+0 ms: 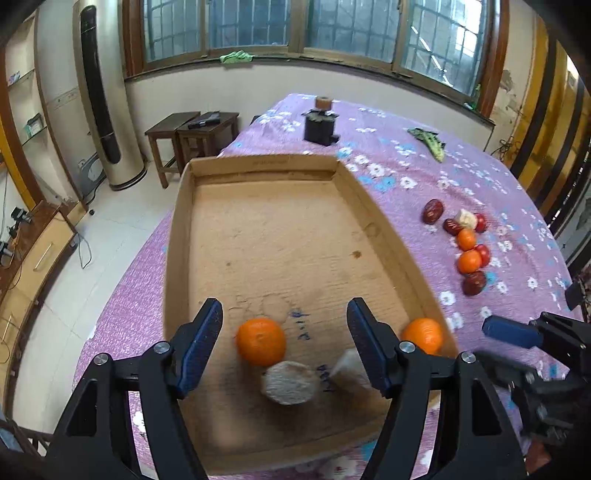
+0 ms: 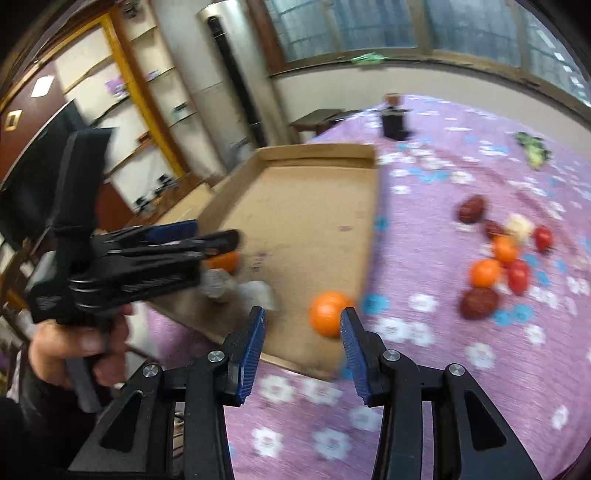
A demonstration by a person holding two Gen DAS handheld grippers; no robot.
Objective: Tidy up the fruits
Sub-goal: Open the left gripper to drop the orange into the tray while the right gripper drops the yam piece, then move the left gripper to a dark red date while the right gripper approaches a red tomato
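Table: a purple cloth with white and blue flowers (image 1: 413, 162) covers the whole top, which runs away towards a wide barred window (image 1: 258, 26) on the far wall.
Room: a tall standing air conditioner (image 1: 107, 96) in the far left corner, two dark wooden stools (image 1: 192, 136) beside it, pale floor tiles along the left of the table.
Tray: a shallow cardboard tray (image 1: 258, 162) lies on the left half of the cloth, its long sides running from near to far; most of its floor is bare.
Fruit in tray: one orange (image 1: 260, 341) and a pale round piece (image 1: 290, 382) touching it at the near end; a second orange (image 1: 423, 334) against the near right wall; a whitish blurred piece (image 1: 351, 363) between them.
Fruit on cloth: a loose cluster of oranges, red dates and small red fruit (image 1: 466, 245) to the right of the tray, well apart from its wall.
Far end: a dark holder (image 1: 319, 125) and a green leafy item (image 1: 428, 142) lie beyond the tray.
Left gripper (image 1: 284, 325): jaws wide apart over the near end of the tray, nothing pressed between the pads.
Right gripper (image 2: 303, 332): jaws parted over the tray's near right corner, holding nothing; the view is blurred.
Open room: the far half of the tray and the strip of cloth between tray and cluster are clear.
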